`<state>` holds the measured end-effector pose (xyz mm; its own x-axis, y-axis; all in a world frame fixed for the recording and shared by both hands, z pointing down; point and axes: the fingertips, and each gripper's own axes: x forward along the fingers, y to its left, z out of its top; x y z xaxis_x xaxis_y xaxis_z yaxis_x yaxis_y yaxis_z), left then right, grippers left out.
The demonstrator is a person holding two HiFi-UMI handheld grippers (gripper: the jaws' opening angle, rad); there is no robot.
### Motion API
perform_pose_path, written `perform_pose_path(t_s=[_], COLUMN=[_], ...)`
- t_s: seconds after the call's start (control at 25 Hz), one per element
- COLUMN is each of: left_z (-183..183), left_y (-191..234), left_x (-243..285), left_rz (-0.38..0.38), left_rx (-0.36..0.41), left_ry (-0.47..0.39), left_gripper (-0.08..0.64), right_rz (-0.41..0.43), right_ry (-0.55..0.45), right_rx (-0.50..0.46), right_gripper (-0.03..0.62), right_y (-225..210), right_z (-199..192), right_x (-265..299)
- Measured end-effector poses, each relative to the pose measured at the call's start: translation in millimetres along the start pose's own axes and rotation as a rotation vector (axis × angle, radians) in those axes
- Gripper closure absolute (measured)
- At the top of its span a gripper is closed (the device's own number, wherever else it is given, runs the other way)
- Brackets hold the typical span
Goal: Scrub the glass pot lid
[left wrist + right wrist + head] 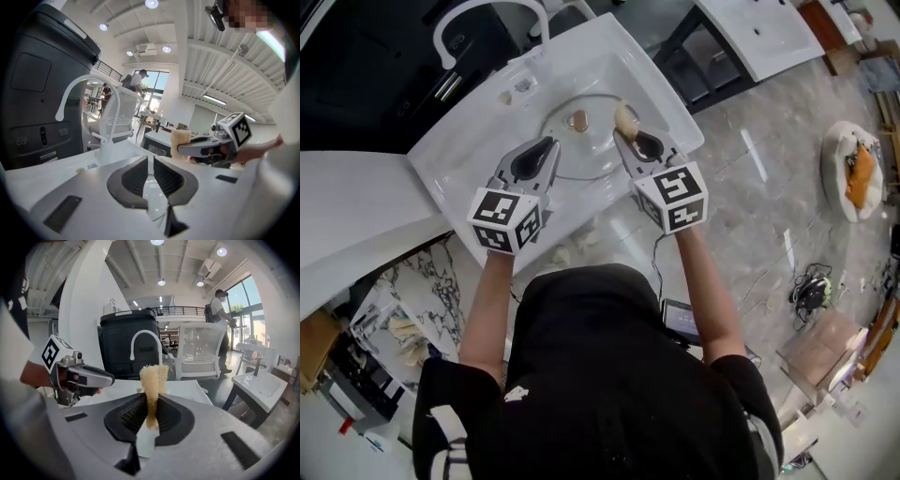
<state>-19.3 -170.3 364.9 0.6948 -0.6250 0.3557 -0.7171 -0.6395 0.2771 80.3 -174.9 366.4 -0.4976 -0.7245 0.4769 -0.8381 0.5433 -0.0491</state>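
The right gripper (150, 404) is clamped on a tan, coarse scrubbing sponge (153, 373). The sponge's free end sticks out past the jaws, likely so it can rub the round clear glass pot lid (586, 157). The lid lies flat in the white sink basin (464, 155), just ahead of and below both grippers. The left gripper (151, 161) is fully closed and empty, probably ready to steady the lid. The lid's knob (577, 120) sits just beyond its tip, and the white arched faucet (487, 11) stands farther ahead, out of the way.
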Motion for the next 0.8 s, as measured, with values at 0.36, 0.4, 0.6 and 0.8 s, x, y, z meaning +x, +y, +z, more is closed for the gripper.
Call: perform_pose_path(t_s=[0.36, 0.4, 0.6, 0.8], left_z=[-31.9, -36.6, -61.0, -86.3], left_y=[16.2, 18.0, 28.9, 36.6], left_x=[30.8, 34.9, 52.5, 65.9], left_rz=[-0.006, -0.006, 0.004, 0.011], left_rx=[-0.062, -0.071, -0.09, -0.098], left_ry=[0.092, 0.107, 0.177, 0.239], left_gripper=[0.545, 0.545, 0.545, 0.545], right_rz=[0.061, 0.067, 0.101, 0.134], right_ry=[0.078, 0.091, 0.149, 0.2], right_rx=[0.006, 0.003, -0.004, -0.009], right_gripper=[0.571, 0.571, 0.571, 0.571], right_y=[-19.2, -21.2, -29.3, -31.8], right_z=[-25.6, -29.7, -50.9, -74.7], right_x=[34.0, 37.7, 54.3, 65.1])
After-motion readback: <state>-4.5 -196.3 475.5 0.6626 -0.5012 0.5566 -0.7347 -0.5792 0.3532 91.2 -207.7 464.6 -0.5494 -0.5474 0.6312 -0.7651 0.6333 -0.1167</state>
